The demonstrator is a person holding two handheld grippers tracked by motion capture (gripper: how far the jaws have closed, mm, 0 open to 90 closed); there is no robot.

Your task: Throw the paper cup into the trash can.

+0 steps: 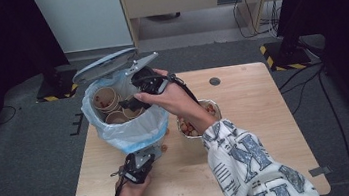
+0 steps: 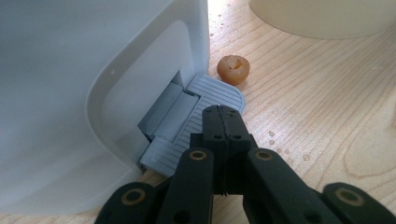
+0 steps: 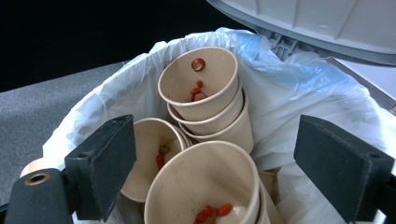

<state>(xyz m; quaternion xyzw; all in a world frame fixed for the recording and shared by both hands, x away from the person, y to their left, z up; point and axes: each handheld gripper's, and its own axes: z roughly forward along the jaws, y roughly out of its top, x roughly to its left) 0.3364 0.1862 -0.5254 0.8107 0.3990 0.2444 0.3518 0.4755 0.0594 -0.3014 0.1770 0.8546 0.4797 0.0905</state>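
A white pedal bin (image 1: 131,133) with a pale blue liner (image 3: 303,93) stands on the wooden table (image 1: 250,159), its grey lid (image 1: 105,65) raised. Several used paper cups (image 3: 201,88) with red scraps lie stacked inside. My right gripper (image 3: 219,156) hovers over the bin's mouth, jaws open, with nothing pressed between the pads; a cup (image 3: 205,182) sits just below them. In the high view the right gripper (image 1: 130,103) is at the bin's rim. My left gripper (image 2: 224,116) is shut, its tips resting on the grey ribbed pedal (image 2: 187,121) at the bin's base (image 2: 70,93).
A paper bowl (image 1: 211,107) of reddish and pale food scraps stands right of the bin, under my right forearm. One small brown fruit (image 2: 233,69) lies on the table beside the pedal. Water droplets speckle the wood nearby. Dark floor surrounds the table.
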